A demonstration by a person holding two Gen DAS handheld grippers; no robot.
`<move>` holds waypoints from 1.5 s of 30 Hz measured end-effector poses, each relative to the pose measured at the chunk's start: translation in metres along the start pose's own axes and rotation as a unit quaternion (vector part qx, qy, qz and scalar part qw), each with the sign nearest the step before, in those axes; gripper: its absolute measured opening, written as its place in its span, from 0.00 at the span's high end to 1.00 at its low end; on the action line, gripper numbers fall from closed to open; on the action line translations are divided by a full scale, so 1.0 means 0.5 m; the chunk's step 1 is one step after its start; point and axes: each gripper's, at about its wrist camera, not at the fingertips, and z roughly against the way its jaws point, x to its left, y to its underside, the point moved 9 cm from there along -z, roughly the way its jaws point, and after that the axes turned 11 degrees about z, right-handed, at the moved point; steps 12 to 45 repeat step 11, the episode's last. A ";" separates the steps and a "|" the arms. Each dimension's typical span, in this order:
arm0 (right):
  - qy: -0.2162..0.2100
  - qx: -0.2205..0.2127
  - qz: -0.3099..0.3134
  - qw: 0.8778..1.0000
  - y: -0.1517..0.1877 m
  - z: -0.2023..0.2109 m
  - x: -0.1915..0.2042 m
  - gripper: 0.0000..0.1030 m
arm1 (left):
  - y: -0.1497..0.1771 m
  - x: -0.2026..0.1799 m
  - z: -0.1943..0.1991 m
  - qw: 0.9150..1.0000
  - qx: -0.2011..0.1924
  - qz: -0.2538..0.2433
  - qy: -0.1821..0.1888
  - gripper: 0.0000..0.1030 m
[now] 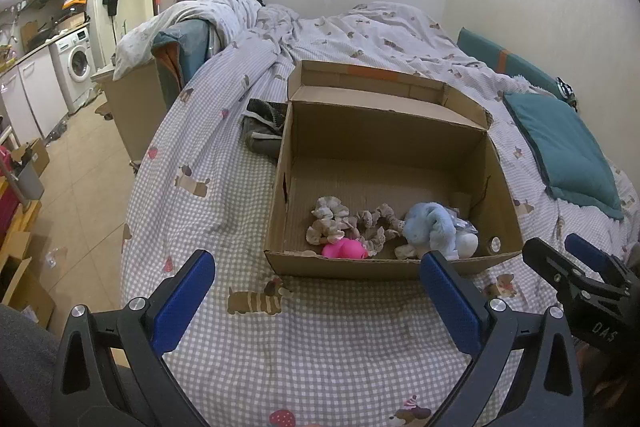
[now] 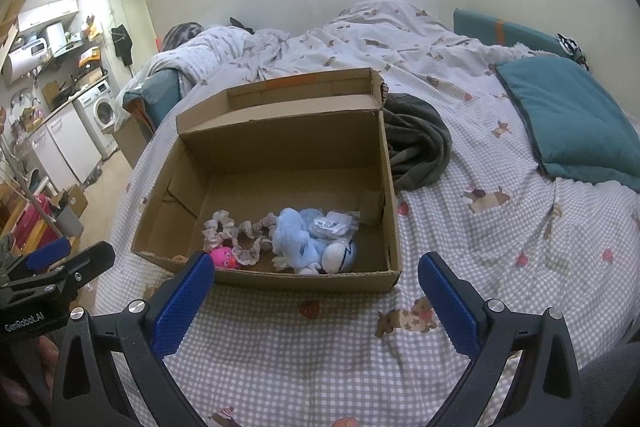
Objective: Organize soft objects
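Mostly done, I'd say: scrunchies [image 2: 236, 233], pink toy [image 2: 224, 257] and blue plush [image 2: 298, 241] sit in box [image 2: 280, 277], lower centre. Left gripper [image 1: 316, 291] and right gripper [image 2: 316, 293] both wide open, empty. Grey cloth [image 2: 418, 143] beside box possibly left.

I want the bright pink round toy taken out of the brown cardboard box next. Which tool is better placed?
Left. The left tool is open, and the bright pink round toy sits nearly centred ahead of it. Seen from the right tool, also open, the toy lies well off to the left.

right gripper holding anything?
No, the right gripper has its jaws wide apart over the bedspread, nothing between them; the soft items sit in the box.
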 end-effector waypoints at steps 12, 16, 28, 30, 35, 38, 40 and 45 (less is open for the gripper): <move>0.000 -0.001 0.000 1.000 -0.001 0.002 -0.002 0.00 | 0.007 0.009 -0.005 1.000 0.004 -0.002 -0.005 0.01; 0.000 -0.001 0.000 1.000 -0.001 0.002 -0.002 0.00 | 0.007 0.009 -0.005 1.000 0.004 -0.002 -0.005 0.01; 0.000 -0.001 0.000 1.000 -0.001 0.002 -0.002 0.00 | 0.007 0.009 -0.005 1.000 0.004 -0.002 -0.005 0.01; 0.000 -0.001 0.000 1.000 -0.001 0.002 -0.002 0.00 | 0.007 0.009 -0.005 1.000 0.004 -0.002 -0.005 0.01; 0.000 -0.001 0.000 1.000 -0.001 0.002 -0.002 0.00 | 0.007 0.009 -0.005 1.000 0.004 -0.002 -0.005 0.01; 0.000 -0.001 0.000 1.000 -0.001 0.002 -0.002 0.00 | 0.007 0.009 -0.005 1.000 0.004 -0.002 -0.005 0.01; 0.000 -0.001 0.000 1.000 -0.001 0.002 -0.002 0.00 | 0.007 0.009 -0.005 1.000 0.004 -0.002 -0.005 0.01; 0.000 -0.001 0.000 1.000 -0.001 0.002 -0.002 0.00 | 0.007 0.009 -0.005 1.000 0.004 -0.002 -0.005 0.01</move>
